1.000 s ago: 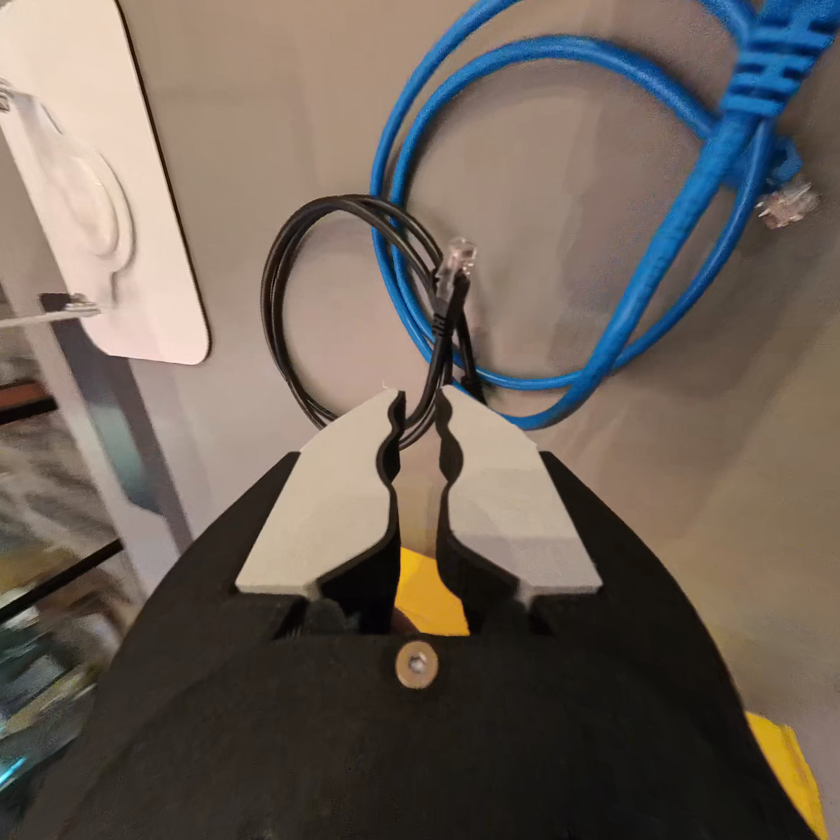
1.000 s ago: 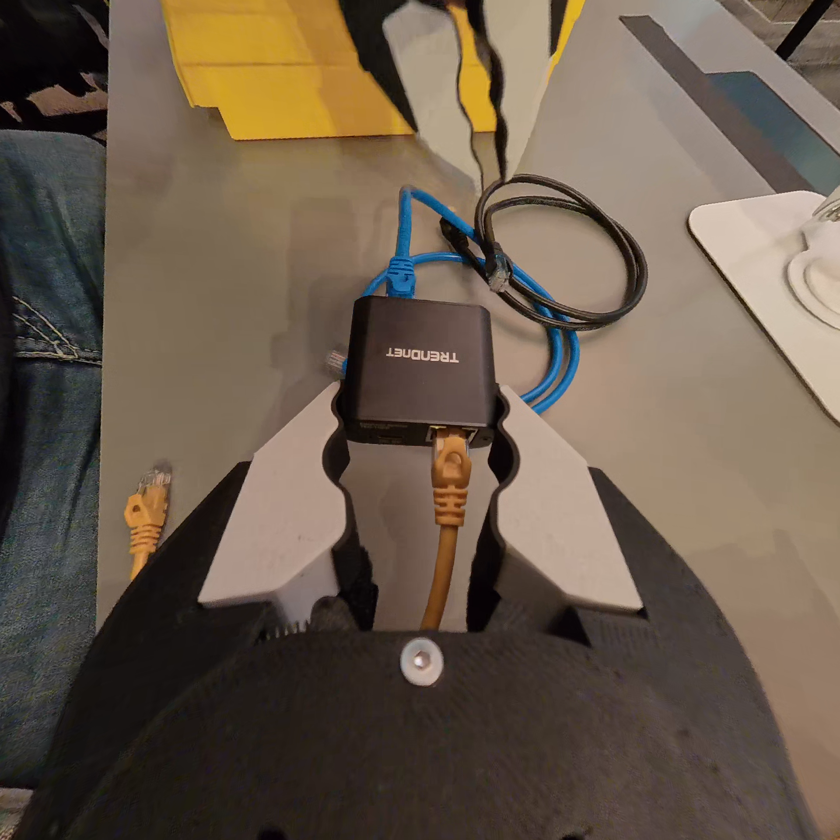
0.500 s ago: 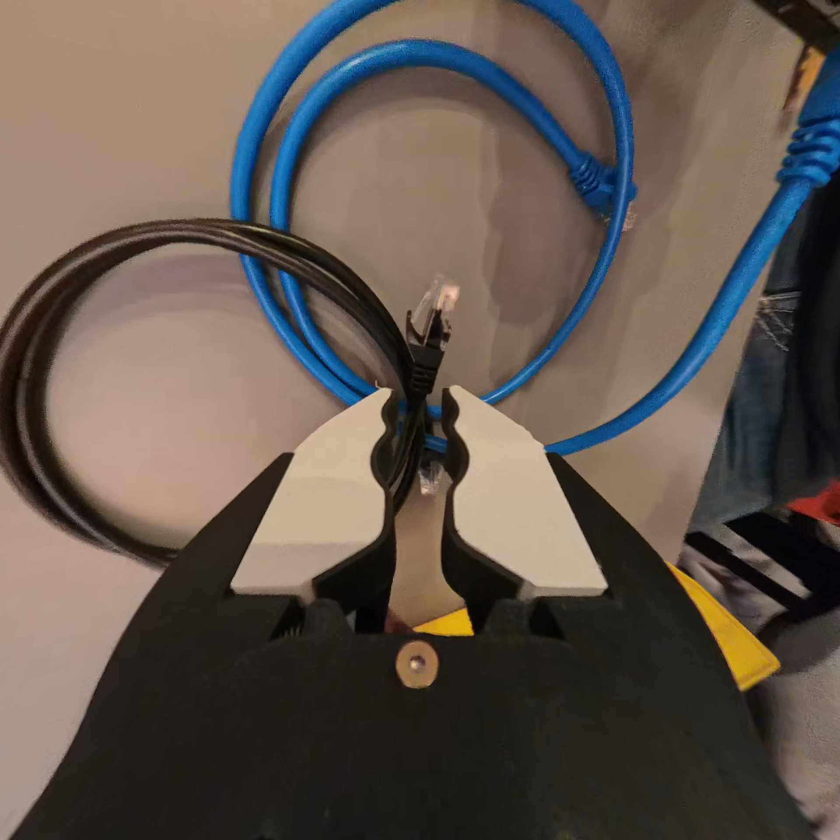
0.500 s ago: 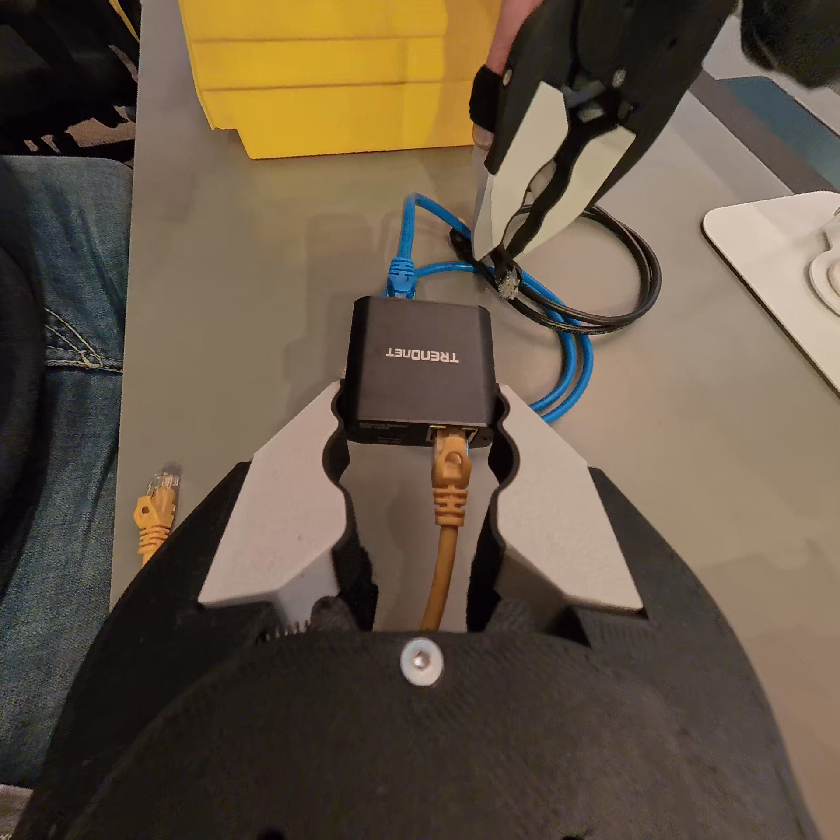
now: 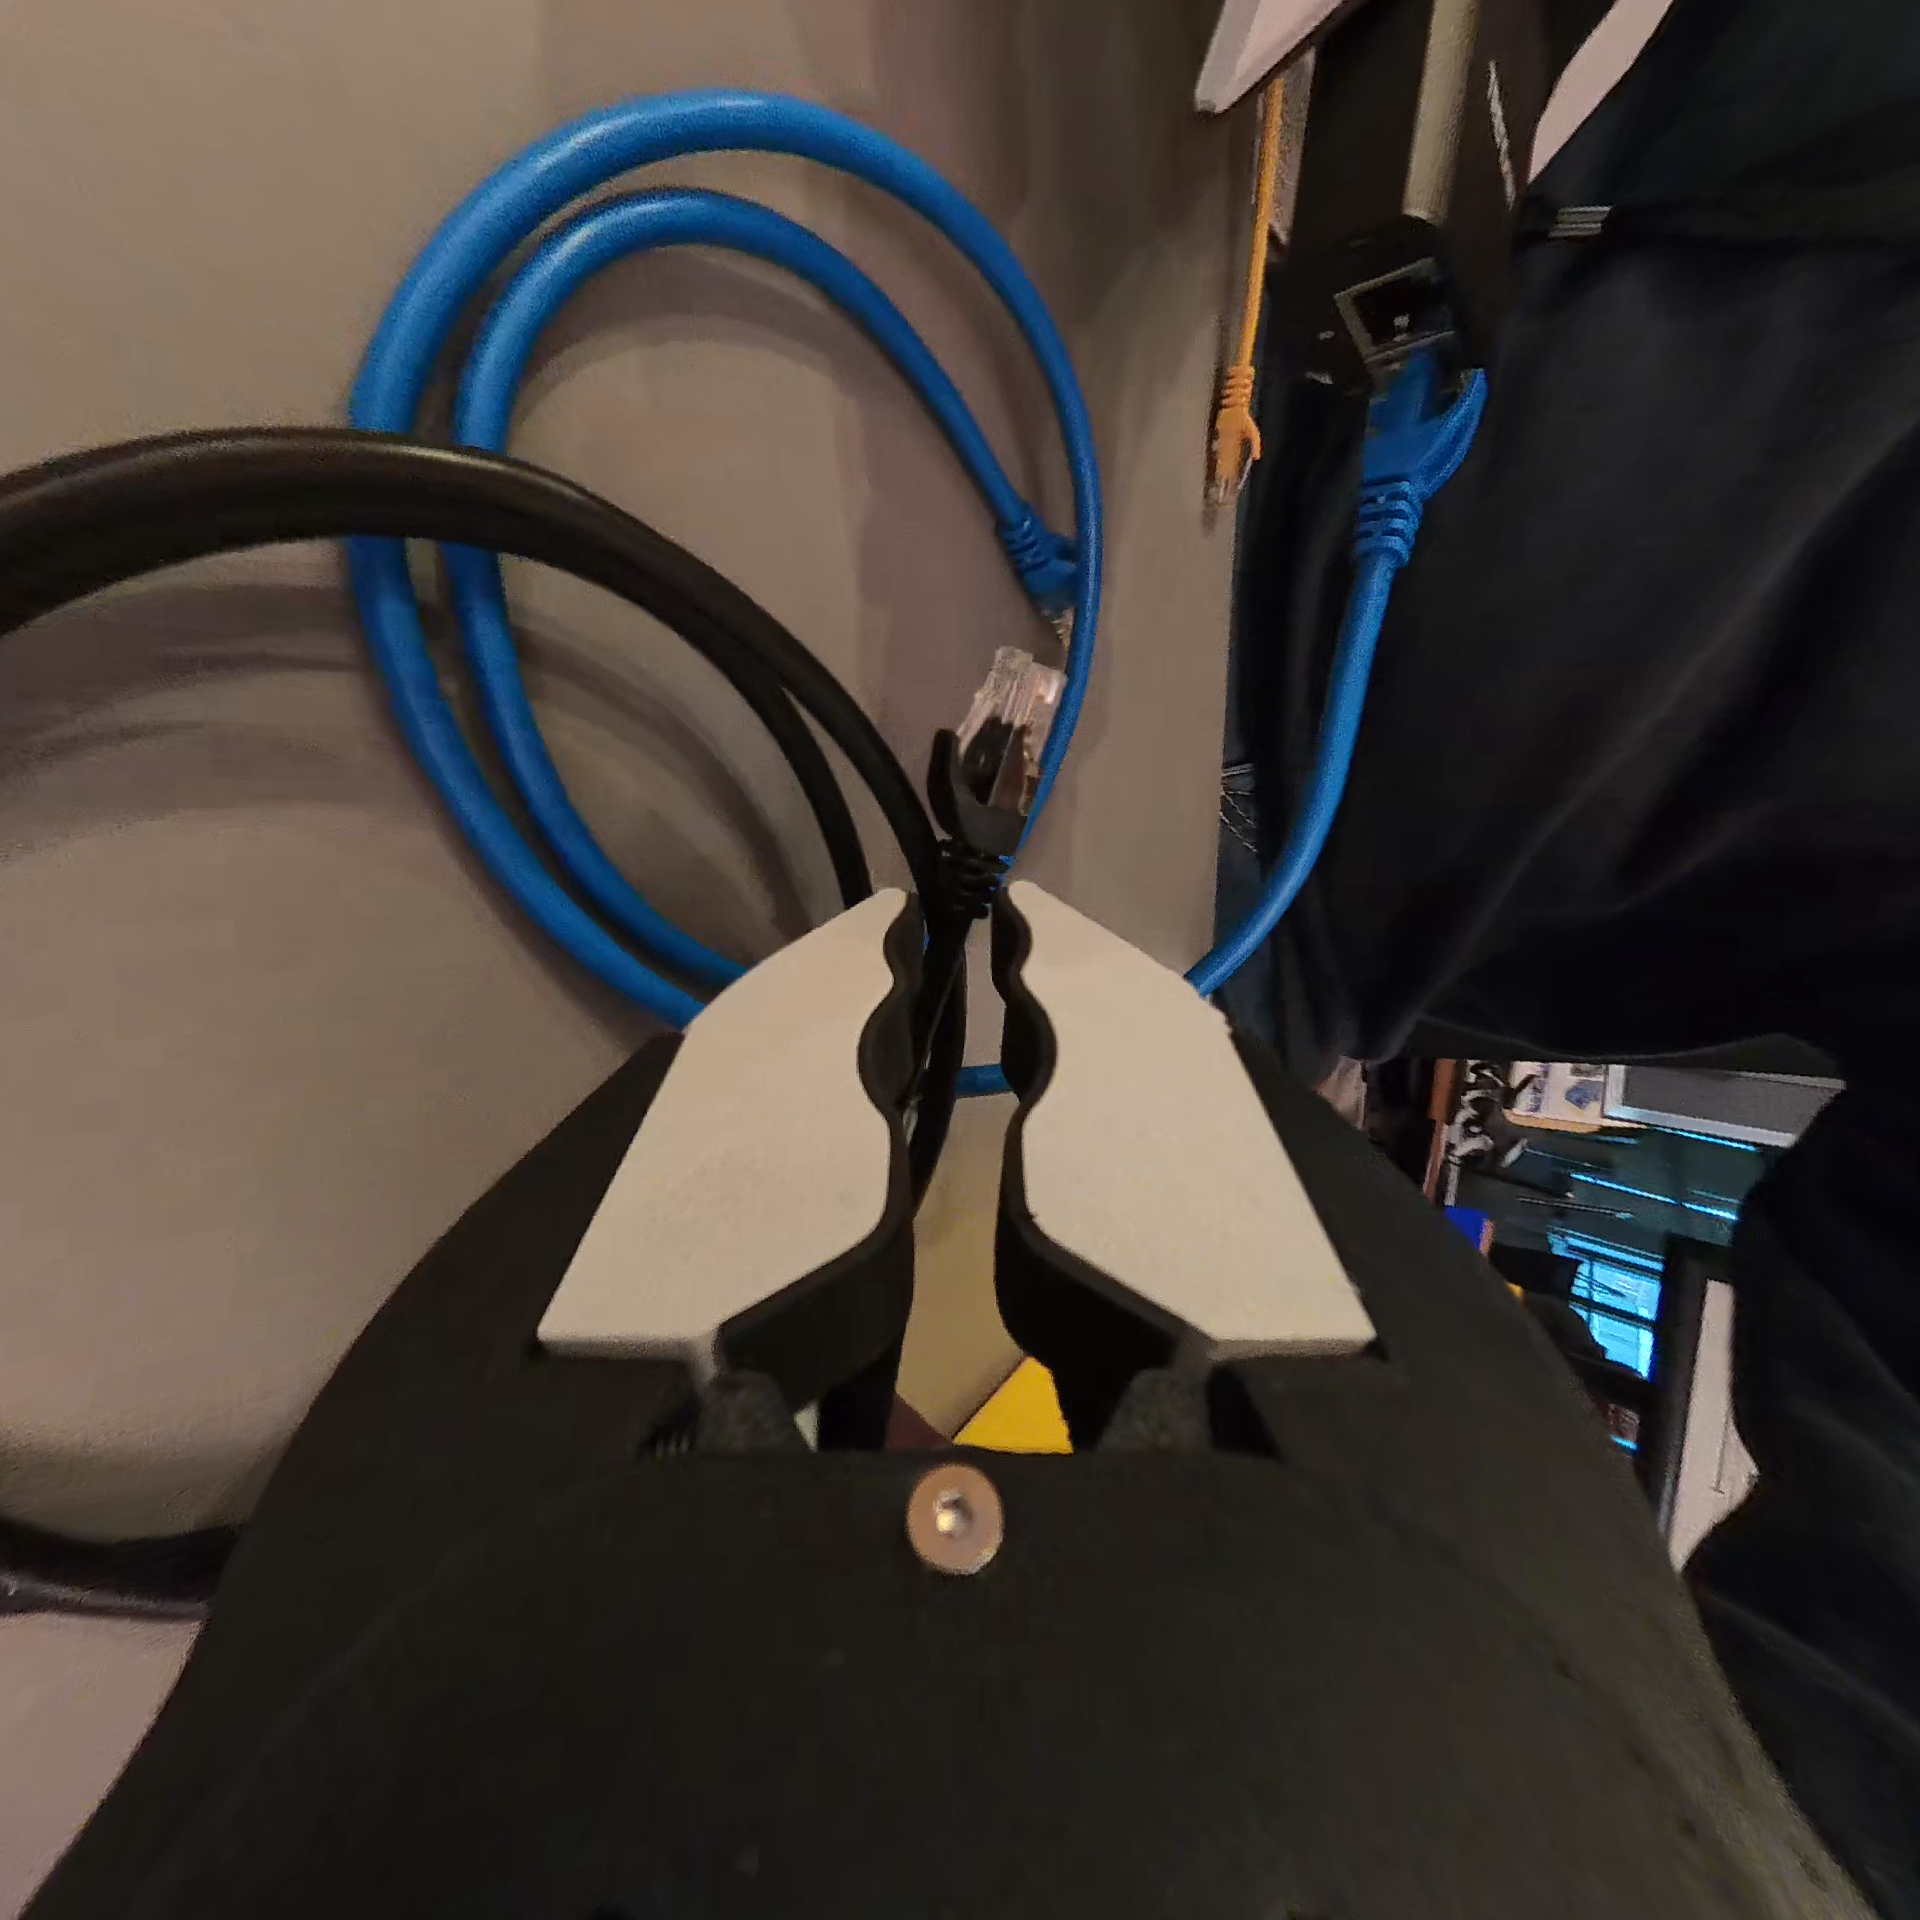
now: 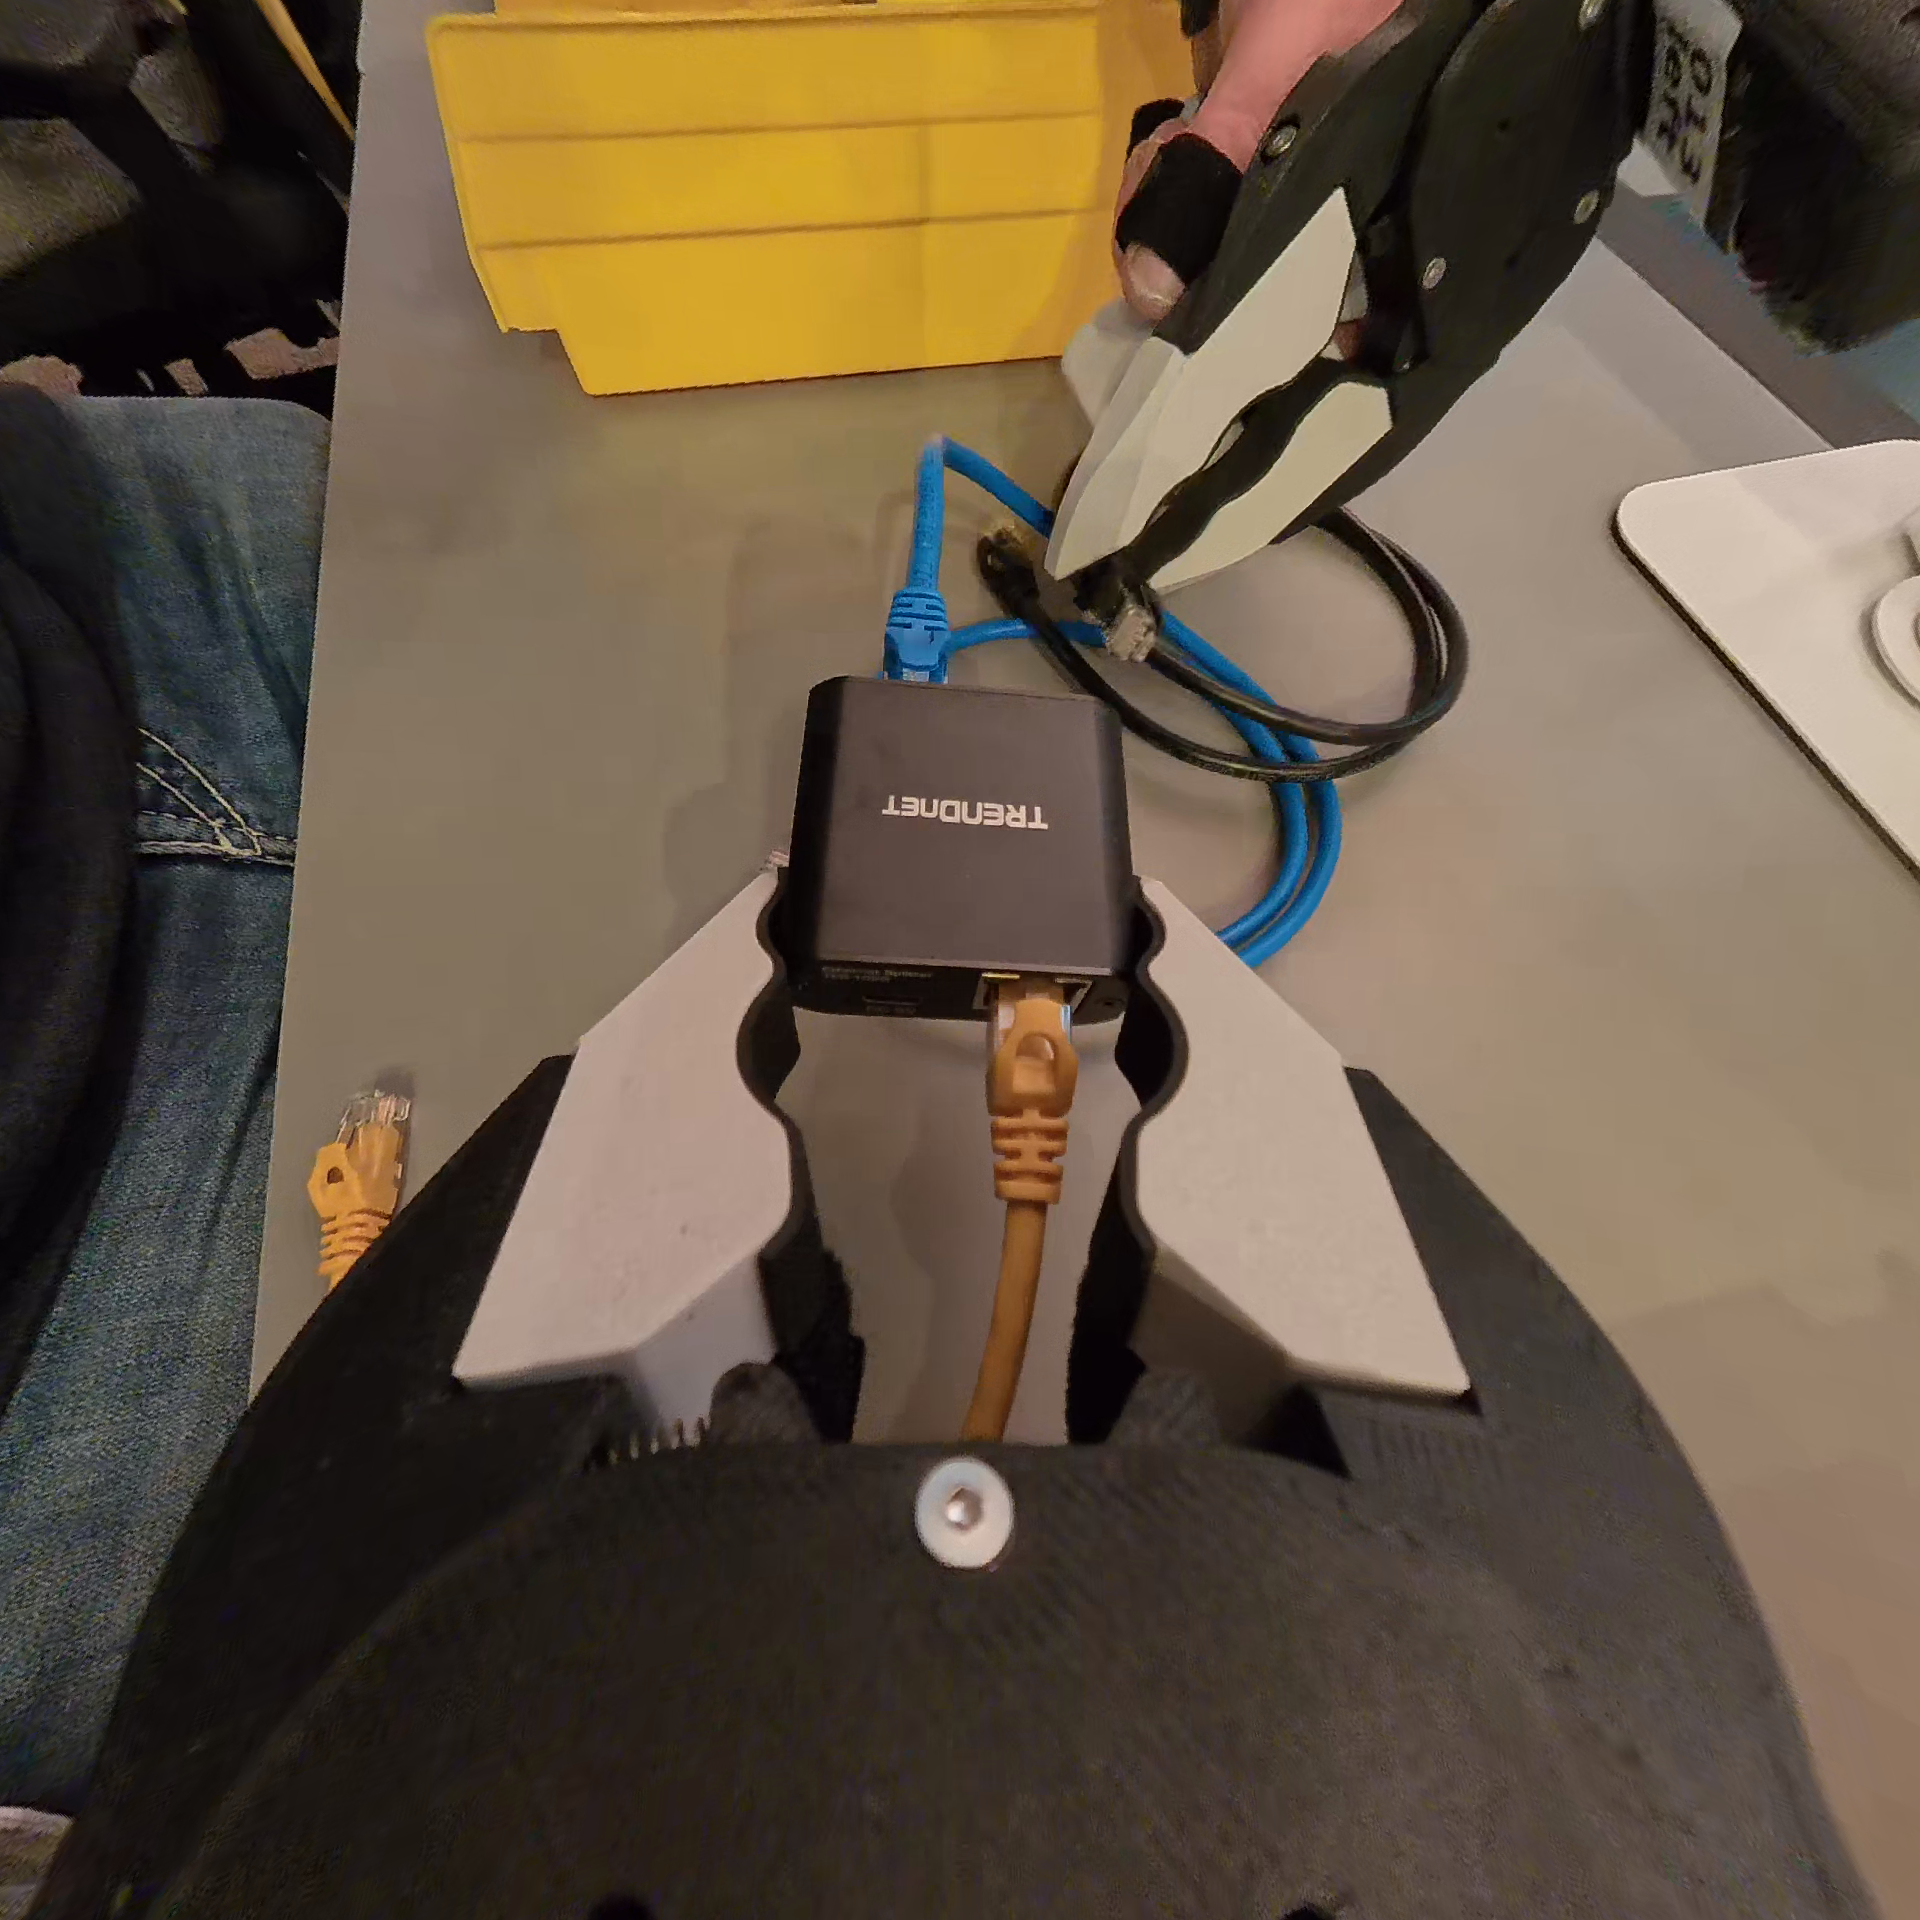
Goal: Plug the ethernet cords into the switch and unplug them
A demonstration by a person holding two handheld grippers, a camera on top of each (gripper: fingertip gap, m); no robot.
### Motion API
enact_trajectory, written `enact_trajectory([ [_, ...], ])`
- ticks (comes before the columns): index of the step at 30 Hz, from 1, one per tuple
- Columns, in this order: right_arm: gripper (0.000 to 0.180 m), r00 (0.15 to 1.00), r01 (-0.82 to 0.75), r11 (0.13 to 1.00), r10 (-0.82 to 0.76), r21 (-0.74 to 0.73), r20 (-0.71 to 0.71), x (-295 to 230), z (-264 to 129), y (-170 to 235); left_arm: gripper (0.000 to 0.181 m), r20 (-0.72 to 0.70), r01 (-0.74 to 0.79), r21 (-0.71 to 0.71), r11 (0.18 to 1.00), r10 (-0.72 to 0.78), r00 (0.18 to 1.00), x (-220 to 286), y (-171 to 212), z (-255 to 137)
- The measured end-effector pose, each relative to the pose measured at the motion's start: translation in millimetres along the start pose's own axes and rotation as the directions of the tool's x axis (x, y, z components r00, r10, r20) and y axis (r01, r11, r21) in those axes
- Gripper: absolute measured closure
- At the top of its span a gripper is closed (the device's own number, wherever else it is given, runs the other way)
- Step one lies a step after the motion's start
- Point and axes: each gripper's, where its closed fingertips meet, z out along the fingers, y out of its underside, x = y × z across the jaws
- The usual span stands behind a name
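A black switch (image 6: 956, 810) lies on the grey table (image 6: 540, 675). My right gripper (image 6: 961, 904) is shut on its two sides. An orange cord (image 6: 1029, 1101) is plugged into the near face and runs back between my fingers. A blue plug (image 6: 914, 634) sits in the far face. My left gripper (image 5: 961, 904) is shut on the black cord (image 5: 623, 540) just behind its clear-tipped plug (image 5: 1003, 727). In the right wrist view the left gripper (image 6: 1101, 582) holds that plug low over the table, behind and to the right of the switch. The left wrist view shows the switch (image 5: 1387, 301) at the upper right.
The blue cord (image 5: 665, 208) and the black cord (image 6: 1434, 665) lie coiled behind the switch. A loose orange plug (image 6: 358, 1174) lies at the table's left edge. A yellow bin (image 6: 779, 187) stands at the back, a white pad (image 6: 1787, 592) at the right, a person's jeans leg (image 6: 156, 935) at the left. About 12 cm separates my left fingertips from my right.
My left gripper has swung round with the black plug, so the switch now shows ahead of it, and it has come lower and nearer. My right gripper has stayed on the switch.
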Motion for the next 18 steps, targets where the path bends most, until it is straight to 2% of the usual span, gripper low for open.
enact_trajectory([
  [3, 0.119, 1.000, 0.000, 1.000, 0.000, -0.003, 0.003, 0, 1, 1, 0.170, -0.059, -0.001, -0.004, 1.000, 0.001, 0.998, 5, 0, 6],
  [5, 0.119, 1.000, -0.001, 1.000, 0.001, -0.004, 0.004, 0, 2, 1, 0.171, -0.024, -0.037, -0.001, 0.999, 0.037, 0.999, 2, -2, 6],
  [9, 0.119, 1.000, -0.006, 1.000, 0.006, 0.002, -0.005, 2, 0, 2, 0.172, 0.193, -0.092, -0.033, 0.995, 0.096, 0.976, -12, -6, -3],
  [11, 0.119, 1.000, -0.008, 1.000, 0.009, 0.009, -0.014, 4, -2, 1, 0.173, 0.372, -0.133, -0.042, 0.990, 0.139, 0.918, -20, -11, -14],
  [14, 0.119, 1.000, -0.016, 1.000, 0.016, 0.014, -0.021, 7, -3, 2, 0.173, 0.636, -0.220, -0.058, 0.974, 0.206, 0.744, -19, -23, -36],
  [17, 0.119, 1.000, -0.016, 1.000, 0.017, 0.009, -0.027, 8, -2, 1, 0.173, 0.834, -0.272, -0.154, 0.950, 0.273, 0.480, -9, -30, -49],
  [18, 0.119, 0.999, -0.016, 1.000, 0.017, 0.009, -0.029, 9, -1, 0, 0.173, 0.885, -0.275, -0.200, 0.941, 0.293, 0.361, -7, -31, -54],
])
